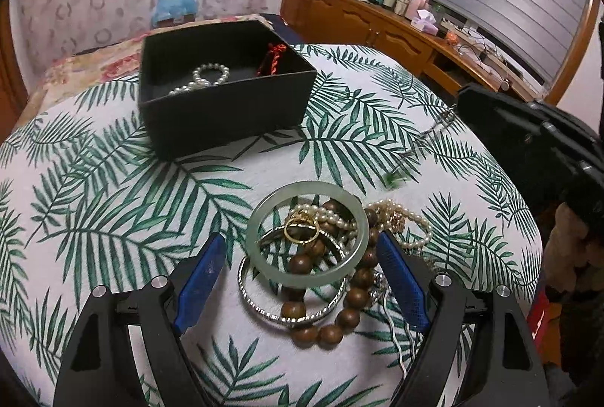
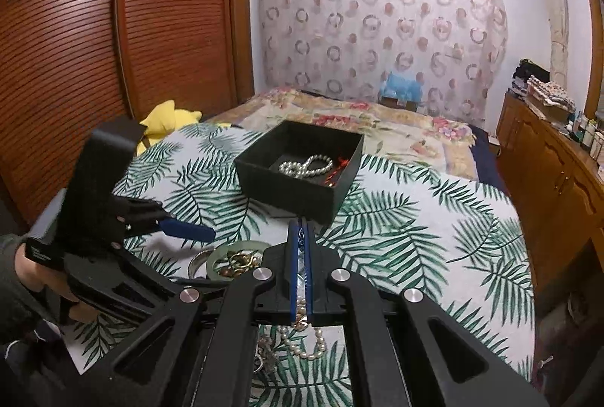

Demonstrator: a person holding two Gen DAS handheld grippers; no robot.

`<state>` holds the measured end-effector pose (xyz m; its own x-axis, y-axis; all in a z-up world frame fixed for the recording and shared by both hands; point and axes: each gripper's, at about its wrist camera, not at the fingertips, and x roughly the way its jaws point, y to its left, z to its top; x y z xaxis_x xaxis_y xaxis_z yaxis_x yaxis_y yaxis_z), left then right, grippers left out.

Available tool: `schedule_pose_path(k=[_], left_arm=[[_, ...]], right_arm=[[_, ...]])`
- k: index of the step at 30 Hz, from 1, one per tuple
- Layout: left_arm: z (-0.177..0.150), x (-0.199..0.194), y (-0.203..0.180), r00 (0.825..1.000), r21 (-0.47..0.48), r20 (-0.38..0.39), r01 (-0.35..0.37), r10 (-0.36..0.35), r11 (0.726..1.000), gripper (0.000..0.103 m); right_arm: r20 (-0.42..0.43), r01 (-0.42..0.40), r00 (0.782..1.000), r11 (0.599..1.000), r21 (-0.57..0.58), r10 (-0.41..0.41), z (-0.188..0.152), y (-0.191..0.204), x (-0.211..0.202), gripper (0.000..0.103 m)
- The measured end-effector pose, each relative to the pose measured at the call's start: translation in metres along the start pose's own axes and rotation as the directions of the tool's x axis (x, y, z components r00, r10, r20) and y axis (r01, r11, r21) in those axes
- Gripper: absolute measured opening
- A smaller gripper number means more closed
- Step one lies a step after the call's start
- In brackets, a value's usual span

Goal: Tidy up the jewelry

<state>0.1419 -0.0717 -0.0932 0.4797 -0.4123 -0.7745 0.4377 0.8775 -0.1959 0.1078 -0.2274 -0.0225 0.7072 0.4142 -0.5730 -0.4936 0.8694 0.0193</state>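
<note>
The right gripper (image 2: 301, 244), jaws together on a thin chain with a pearl strand (image 2: 305, 343) dangling beneath, faces the black box (image 2: 302, 195) directly above it in frame. The left gripper (image 1: 298, 267) stands apart around the jade bangle (image 1: 306, 231).

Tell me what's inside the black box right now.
Inside the black box lie a pearl strand and a red cord piece on dark lining. The near wall hides the front of the floor.

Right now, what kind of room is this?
Most likely a bedroom: there is a bed with a flowery cover, a curtain behind it, and a wooden wardrobe beside it.
</note>
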Motion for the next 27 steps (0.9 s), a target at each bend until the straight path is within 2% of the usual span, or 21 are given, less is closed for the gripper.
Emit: schedule_pose_path(k=[10,12,13,16,21,27], left_arm=[[0.009,0.016,0.003,0.999,-0.029,-0.018,0.046,-0.047,0.999,0.078],[0.009,0.015,0.004,0.998,-0.029,-0.018,0.053,-0.054,0.998,0.073],[0.009,0.015,0.004,0.999,-0.024,-0.017,0.042,-0.042,0.999,0.069],[0.008,0.014,0.003,0.999,-0.017,-0.016,0.044,-0.044,0.999,0.069],[0.011,-0.001,0.002,0.999,-0.005,0.042,-0.016,0.016,1.0,0.069],[0.025,-0.025,0.008,0.993,0.003,0.102,-0.065,0.064,0.998,0.069]], right_arm=[[-0.018,0.027,0.999,1.0,0.009,-0.027,-0.007,-0.013,-0.002,0.003],[-0.021,0.027,0.999,1.0,0.011,-0.026,-0.008,-0.014,0.0,0.003],[-0.022,0.026,0.999,1.0,0.012,-0.026,-0.008,-0.014,0.0,0.003],[-0.022,0.026,0.999,1.0,0.011,-0.026,-0.009,-0.015,0.001,0.003],[-0.018,0.025,1.0,1.0,0.005,-0.025,-0.007,-0.015,0.001,0.003],[0.018,0.017,1.0,0.999,-0.036,-0.016,0.024,-0.011,0.005,0.003]])
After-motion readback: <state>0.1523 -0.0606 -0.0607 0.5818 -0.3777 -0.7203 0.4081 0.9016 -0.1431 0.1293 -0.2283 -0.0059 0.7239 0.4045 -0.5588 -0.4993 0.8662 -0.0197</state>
